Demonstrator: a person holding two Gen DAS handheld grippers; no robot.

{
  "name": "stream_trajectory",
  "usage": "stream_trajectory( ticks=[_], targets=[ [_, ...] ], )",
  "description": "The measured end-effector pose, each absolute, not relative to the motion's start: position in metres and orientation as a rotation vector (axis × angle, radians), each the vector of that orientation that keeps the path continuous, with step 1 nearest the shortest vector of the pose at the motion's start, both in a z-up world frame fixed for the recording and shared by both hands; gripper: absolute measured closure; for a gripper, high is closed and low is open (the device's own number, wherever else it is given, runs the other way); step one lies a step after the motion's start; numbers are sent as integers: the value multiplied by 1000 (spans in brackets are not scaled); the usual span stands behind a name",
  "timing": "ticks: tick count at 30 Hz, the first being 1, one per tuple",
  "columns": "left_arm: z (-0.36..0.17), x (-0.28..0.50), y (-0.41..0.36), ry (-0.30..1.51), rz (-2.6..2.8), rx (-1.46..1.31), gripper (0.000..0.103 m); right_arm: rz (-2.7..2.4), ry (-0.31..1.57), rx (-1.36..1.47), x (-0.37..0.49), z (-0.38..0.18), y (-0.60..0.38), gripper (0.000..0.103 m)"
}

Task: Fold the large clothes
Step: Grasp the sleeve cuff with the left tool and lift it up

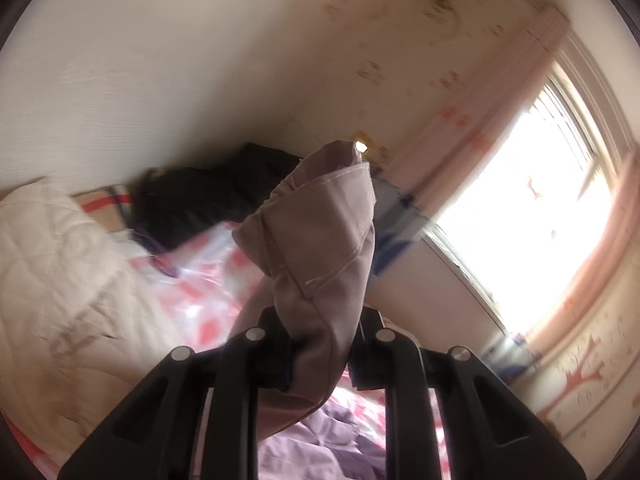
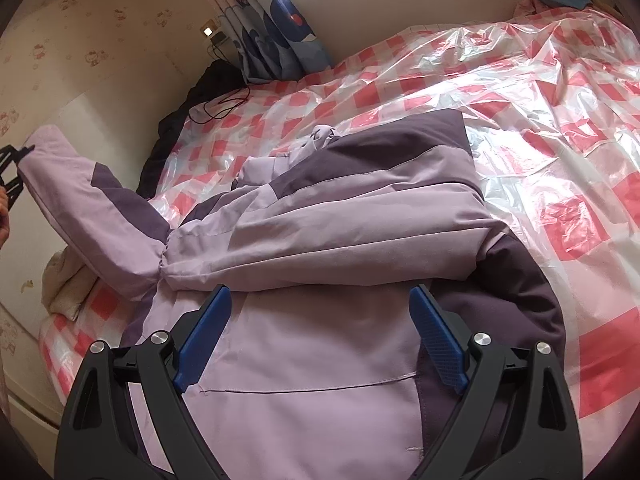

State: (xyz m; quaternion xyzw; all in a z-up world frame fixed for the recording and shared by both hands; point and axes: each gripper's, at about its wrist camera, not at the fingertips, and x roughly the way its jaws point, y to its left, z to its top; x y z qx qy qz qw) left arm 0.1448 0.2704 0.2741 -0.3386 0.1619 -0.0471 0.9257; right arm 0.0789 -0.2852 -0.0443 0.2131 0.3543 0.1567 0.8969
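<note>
Up in my left gripper (image 1: 320, 344) I am holding the cuff of the jacket's sleeve (image 1: 316, 236), the two jaws pinched tight on the lilac cloth at the bottom centre of the left wrist view. The cuff is rising past the jaws toward the middle of the frame, hem stitching showing. Behind it, blurred, a cream quilt (image 1: 52, 264) is lying at the left and a bright window (image 1: 532, 208) is glowing at the right.

My right gripper (image 2: 320, 320) is hovering with its jaws spread wide, gripping nothing, blue pads (image 2: 436, 340) showing at either side of the lower frame. Between them the jacket (image 2: 340, 216) is lying flat on the bed (image 2: 540, 128), lilac with dark purple panels, filling the centre of the right wrist view. One sleeve is stretching up and away to the left edge, where the other gripper is pinching its end. Clear plastic over a red-checked sheet is covering the bed, and a blue-patterned curtain (image 2: 276, 36) is hanging at the top centre.
</note>
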Motion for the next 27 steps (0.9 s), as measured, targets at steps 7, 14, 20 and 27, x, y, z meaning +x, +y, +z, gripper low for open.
stream_trajectory(
  ticks=[7,14,20,27],
  targets=[
    [282,152,194,370,-233,-639,83,303,736,499,80,-41,-303,16],
    [271,169,133,422,-341,-613,83,309,734,594,79,-42,-322,16],
    [232,180,62,515,-455,-555,83,304,730,679,78,-45,-335,16],
    [170,189,-22,638,-536,-455,83,297,680,726,74,-37,-350,16]
  ],
)
